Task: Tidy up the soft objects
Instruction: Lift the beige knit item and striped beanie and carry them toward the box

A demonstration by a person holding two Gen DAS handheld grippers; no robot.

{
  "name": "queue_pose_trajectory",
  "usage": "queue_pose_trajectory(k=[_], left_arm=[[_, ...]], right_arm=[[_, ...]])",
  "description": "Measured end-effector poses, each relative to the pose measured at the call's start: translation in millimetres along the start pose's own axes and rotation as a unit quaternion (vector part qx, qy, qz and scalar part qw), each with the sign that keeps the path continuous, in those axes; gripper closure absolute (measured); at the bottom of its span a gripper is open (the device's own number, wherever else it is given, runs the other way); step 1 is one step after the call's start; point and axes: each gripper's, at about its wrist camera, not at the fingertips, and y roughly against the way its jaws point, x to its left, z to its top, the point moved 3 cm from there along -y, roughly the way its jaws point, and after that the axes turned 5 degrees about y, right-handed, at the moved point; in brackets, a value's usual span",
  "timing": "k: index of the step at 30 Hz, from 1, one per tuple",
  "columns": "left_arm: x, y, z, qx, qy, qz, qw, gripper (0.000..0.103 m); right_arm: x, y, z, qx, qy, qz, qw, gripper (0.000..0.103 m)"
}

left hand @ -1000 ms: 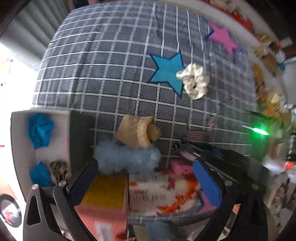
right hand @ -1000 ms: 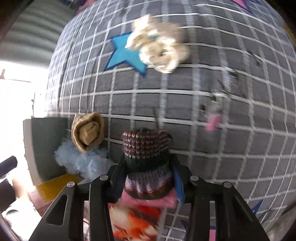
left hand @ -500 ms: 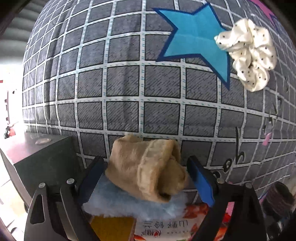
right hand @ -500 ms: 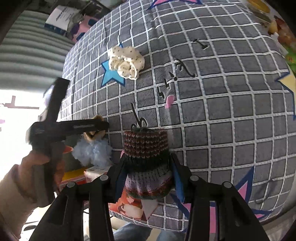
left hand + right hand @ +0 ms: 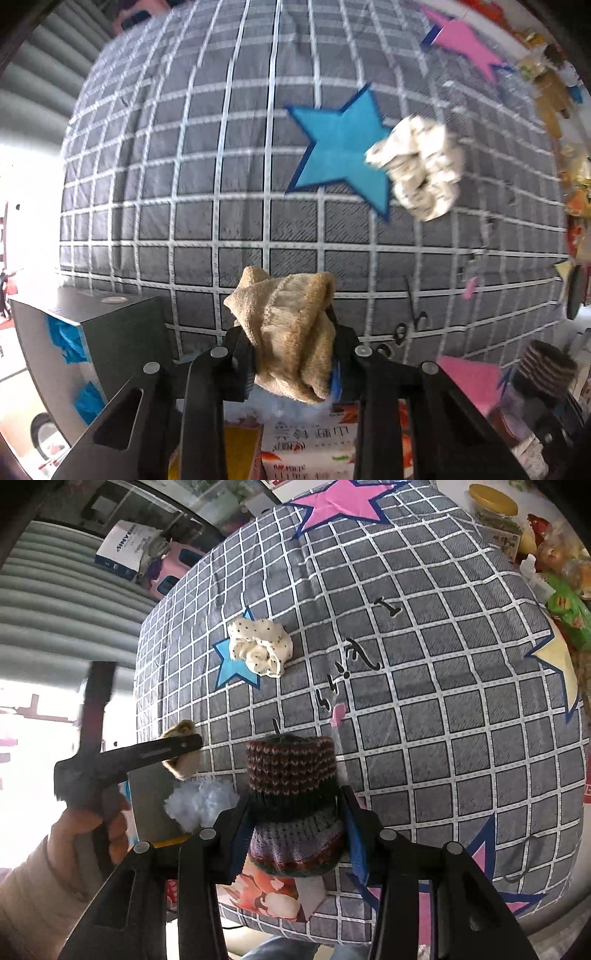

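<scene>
Left gripper (image 5: 291, 354): jaws closing on tan sock (image 5: 291, 332); box (image 5: 92, 332) at nine o'clock, nearer this hand. Right gripper (image 5: 291, 819): clamps knit roll (image 5: 291, 775). Scrunchie (image 5: 260, 650), probably, at twelve o'clock.

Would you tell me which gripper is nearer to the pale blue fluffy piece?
Left. The left gripper, closing on a tan sock, sits directly above the fluffy piece; the right gripper stands off to its side.

Matt woven cotton on the grid-print bedsheet (image 5: 207, 206), rough looped terry on the tan sock (image 5: 291, 343), ribbed knit wool on the striped sock (image 5: 291, 775), crinkled dotted cloth on the cream scrunchie (image 5: 260, 651), fluffy pale-blue fibre on the pompom (image 5: 201, 803).
</scene>
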Motion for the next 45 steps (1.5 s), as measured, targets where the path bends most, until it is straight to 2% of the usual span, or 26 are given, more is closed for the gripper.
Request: queue_pose_trajectory(k=[2, 7, 9, 14, 23, 33, 39, 45], left_arm=[[-0.3, 16.3, -5.2, -0.022, -0.005, -0.008, 0.9997, 0.071], [0.7, 58.9, -15.7, -0.074, -0.006, -0.05, 0.996, 0.071], [3.4, 69.5, -13.7, -0.079, -0.009, -0.059, 0.9951, 0.07], [6.6, 91.5, -30.1, -0.09, -0.033, -0.074, 0.9926, 0.07], [-11.4, 103.2, -85.3, -0.087, -0.113, -0.082, 0.9864, 0.07], [-4.3, 114.6, -151.5, -0.087, -0.188, -0.102, 0.973, 0.07], [26.7, 131.4, -172.4, -0.106, -0.181, -0.11, 0.9715, 0.07], [74.5, 142.7, -181.8, -0.126, -0.14, -0.108, 0.9761, 0.07]], right_arm=[[1.7, 2.8, -0.2, -0.005, -0.002, 0.0, 1.0, 0.057], [5.0, 23.5, 5.5, -0.041, -0.028, 0.037, 0.998, 0.057], [8.0, 34.9, 9.7, -0.059, -0.026, 0.031, 0.997, 0.057], [16.8, 48.2, 6.8, -0.063, -0.003, -0.004, 0.998, 0.057], [35.7, 42.5, -24.3, -0.048, 0.005, -0.029, 0.998, 0.057], [61.0, 35.2, -67.9, -0.038, 0.008, -0.053, 0.998, 0.057], [93.4, 36.4, -78.6, -0.046, 0.023, -0.054, 0.997, 0.057], [143.5, 29.8, -87.4, -0.043, 0.069, -0.046, 0.996, 0.057]])
